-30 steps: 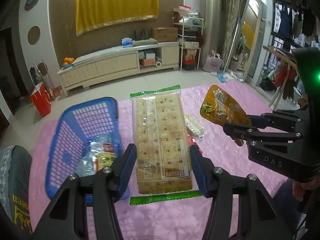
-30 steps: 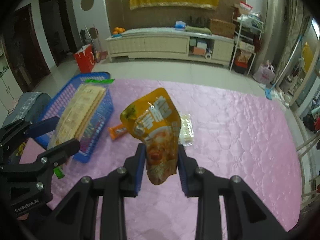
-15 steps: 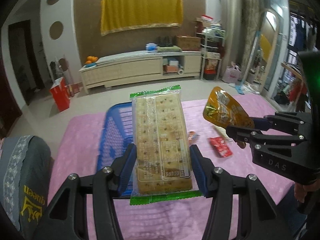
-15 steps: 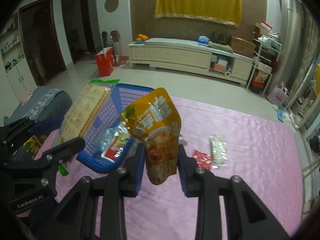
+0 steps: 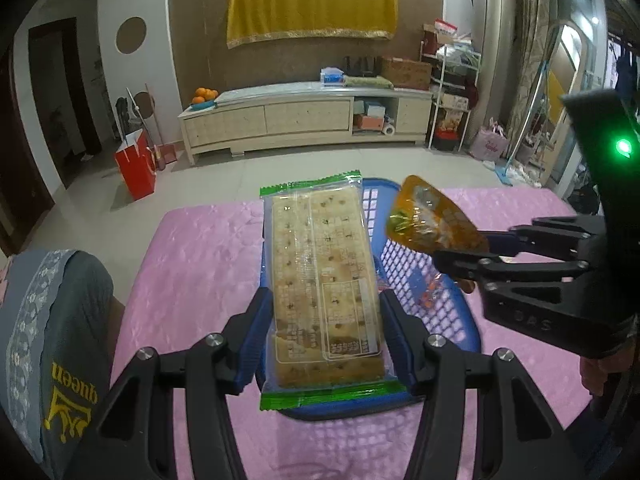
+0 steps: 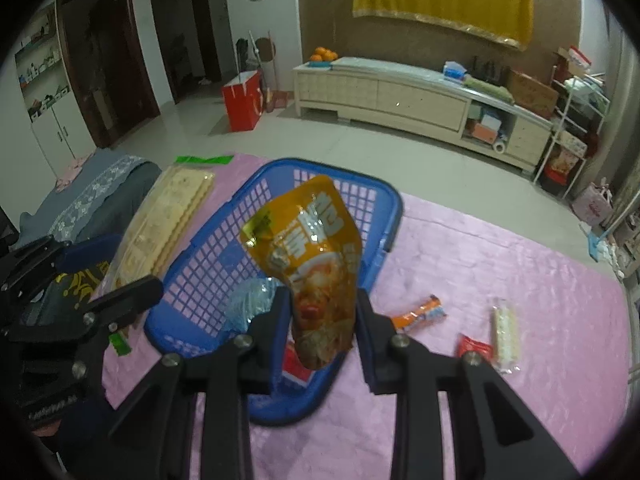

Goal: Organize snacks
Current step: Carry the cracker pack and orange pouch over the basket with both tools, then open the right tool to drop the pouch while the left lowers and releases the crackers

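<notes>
My left gripper (image 5: 324, 324) is shut on a long clear cracker pack with green ends (image 5: 324, 280) and holds it above the blue plastic basket (image 5: 440, 320). My right gripper (image 6: 320, 320) is shut on an orange snack pouch (image 6: 312, 256), held over the basket (image 6: 248, 240), which holds a clear blue wrapper (image 6: 244, 304) and a red-white pack (image 6: 296, 364). The right gripper and pouch (image 5: 432, 224) show at the right of the left wrist view. The left gripper and cracker pack (image 6: 168, 216) show at the left of the right wrist view.
The basket sits on a pink quilted cloth (image 6: 500, 272). To its right lie an orange bar (image 6: 420, 312), a small red packet (image 6: 474, 348) and a clear pack of white sweets (image 6: 506, 328). A grey cushion (image 5: 48, 320) lies at the table's left edge.
Both grippers have shifted left over the basket, each still holding its snack. The basket now lies under both packs, and the loose snacks have slid to the right of view.
</notes>
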`<state>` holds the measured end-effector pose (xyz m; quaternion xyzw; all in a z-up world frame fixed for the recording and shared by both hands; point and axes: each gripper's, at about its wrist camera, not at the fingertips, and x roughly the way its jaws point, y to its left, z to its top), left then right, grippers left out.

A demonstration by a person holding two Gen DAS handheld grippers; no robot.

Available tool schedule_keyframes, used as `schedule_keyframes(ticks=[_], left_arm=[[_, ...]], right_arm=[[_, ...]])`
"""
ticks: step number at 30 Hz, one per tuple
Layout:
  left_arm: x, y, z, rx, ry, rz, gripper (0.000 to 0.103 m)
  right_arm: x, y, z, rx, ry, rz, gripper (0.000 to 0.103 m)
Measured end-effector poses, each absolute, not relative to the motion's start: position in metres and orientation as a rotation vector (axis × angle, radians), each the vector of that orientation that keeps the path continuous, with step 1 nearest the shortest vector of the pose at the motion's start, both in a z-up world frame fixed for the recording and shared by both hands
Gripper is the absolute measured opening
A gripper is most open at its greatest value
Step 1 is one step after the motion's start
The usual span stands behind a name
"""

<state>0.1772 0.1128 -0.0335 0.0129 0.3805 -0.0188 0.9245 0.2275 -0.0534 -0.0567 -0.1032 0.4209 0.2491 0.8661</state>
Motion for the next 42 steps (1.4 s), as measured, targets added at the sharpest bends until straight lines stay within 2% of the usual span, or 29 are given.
schedule_keyframes(ticks=[11, 13, 16, 17, 18, 42], left_arm=[[0.216, 0.126, -0.057, -0.004, 0.834, -0.043, 0.052], [0.218, 0.127, -0.059, -0.008, 0.84, -0.041, 0.052], [0.218, 0.123, -0.059, -0.008, 0.846, -0.043, 0.052], [0.217, 0.123, -0.059, -0.006, 0.848, -0.044, 0.052], [0.215, 0.121, -0.059, -0.004, 0.849, -0.046, 0.052], [0.208, 0.101, -0.048, 0.027, 0.852, -0.105, 0.052]], right_arm=[[0.272, -0.026, -0.084, -0.258, 0.939, 0.499, 0.035], [0.277, -0.022, -0.084, -0.275, 0.916, 0.478, 0.038], [0.28, -0.025, -0.086, -0.278, 0.909, 0.453, 0.062], [0.28, -0.026, -0.086, -0.275, 0.918, 0.449, 0.074], [0.278, -0.029, -0.087, -0.273, 0.921, 0.445, 0.079], [0.241, -0.068, -0.065, -0.21, 0.935, 0.375, 0.079]])
